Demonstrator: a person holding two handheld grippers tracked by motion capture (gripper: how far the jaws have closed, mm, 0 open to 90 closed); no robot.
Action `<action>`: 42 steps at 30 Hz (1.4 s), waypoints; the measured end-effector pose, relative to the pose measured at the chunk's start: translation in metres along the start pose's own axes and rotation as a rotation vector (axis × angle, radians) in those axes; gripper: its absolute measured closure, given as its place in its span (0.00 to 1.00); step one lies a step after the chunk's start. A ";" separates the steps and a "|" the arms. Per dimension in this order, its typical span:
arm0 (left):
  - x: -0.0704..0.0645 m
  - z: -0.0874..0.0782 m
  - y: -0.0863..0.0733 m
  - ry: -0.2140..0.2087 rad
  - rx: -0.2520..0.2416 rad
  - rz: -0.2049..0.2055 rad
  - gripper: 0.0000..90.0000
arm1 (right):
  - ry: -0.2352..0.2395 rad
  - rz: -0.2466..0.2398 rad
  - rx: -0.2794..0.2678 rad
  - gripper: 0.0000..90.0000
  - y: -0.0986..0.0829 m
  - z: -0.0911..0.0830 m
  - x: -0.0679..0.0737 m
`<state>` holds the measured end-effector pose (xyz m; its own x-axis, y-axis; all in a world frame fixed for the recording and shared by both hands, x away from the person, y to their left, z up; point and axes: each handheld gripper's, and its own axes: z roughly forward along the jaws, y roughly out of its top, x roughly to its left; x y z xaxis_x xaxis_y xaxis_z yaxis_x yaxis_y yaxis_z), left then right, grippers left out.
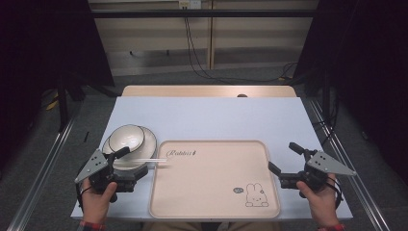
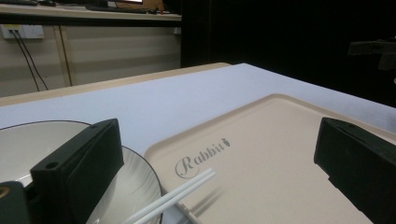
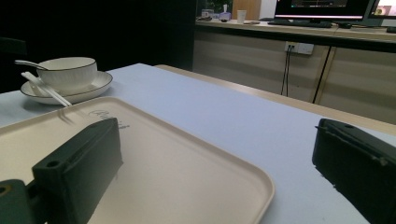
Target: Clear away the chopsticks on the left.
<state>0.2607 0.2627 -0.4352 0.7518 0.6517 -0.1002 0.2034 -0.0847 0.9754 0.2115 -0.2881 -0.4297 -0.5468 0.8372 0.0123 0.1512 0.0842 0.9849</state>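
Nearby, white chopsticks (image 1: 150, 162) bridging plate (image 1: 149, 139) and tray (image 1: 211, 211), bowl (image 1: 126, 137) behind, both grippers' fingers open, empty.

Your high view looks steeply down on the beige rectangular plastic tray (image 1: 214, 180); both gripper views skim low across that tray (image 2: 280, 154) (image 3: 154, 172) from opposite sides.

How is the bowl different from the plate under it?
The bowl is deep with tall sides, while the plate is shallow and flat. The bowl is narrower; the plate spreads out wider around it. The bowl sits on the plate, and the plate rests on the table. White chopsticks lean on the plate's edge and reach over the tray, not on the bowl. Both are round, cream-white, with a dark rim line.
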 end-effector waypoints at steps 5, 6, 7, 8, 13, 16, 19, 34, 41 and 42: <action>0.000 0.002 0.001 -0.001 0.008 0.003 0.01 | 0.002 -0.005 0.012 0.01 -0.001 0.001 0.001; 0.000 0.002 0.001 0.001 0.005 0.002 0.01 | 0.005 -0.008 0.011 0.01 -0.001 0.001 0.001; 0.001 0.002 0.001 -0.003 0.017 0.015 0.01 | 0.005 -0.007 0.013 0.01 -0.001 0.001 0.001; 0.001 0.002 0.002 -0.001 0.007 0.006 0.01 | 0.009 -0.008 0.013 0.01 -0.001 0.001 0.001; 0.002 -0.001 0.004 0.027 0.044 0.015 0.01 | 0.006 -0.008 0.017 0.01 -0.001 0.001 0.001; 0.000 -0.004 0.008 0.025 0.048 0.014 0.01 | 0.006 -0.003 0.010 0.02 -0.001 0.003 0.001; 0.000 -0.004 0.012 0.038 0.070 0.019 0.00 | 0.015 -0.006 0.009 0.02 -0.001 0.005 -0.001; -0.003 0.011 0.026 -0.014 0.174 0.074 0.03 | 0.009 0.020 0.008 0.02 -0.001 0.011 -0.007; -0.007 0.022 0.031 -0.045 0.234 0.117 0.05 | 0.015 0.026 0.004 0.03 -0.001 0.013 -0.006; -0.007 0.023 0.032 -0.047 0.251 0.124 0.05 | 0.012 0.020 0.006 0.03 -0.001 0.013 -0.006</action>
<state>0.2767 0.2380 -0.4078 0.8080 0.5892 0.0022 0.2526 -0.3498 0.9022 0.2251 -0.2868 -0.4332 -0.5537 0.8320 0.0344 0.1670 0.0705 0.9834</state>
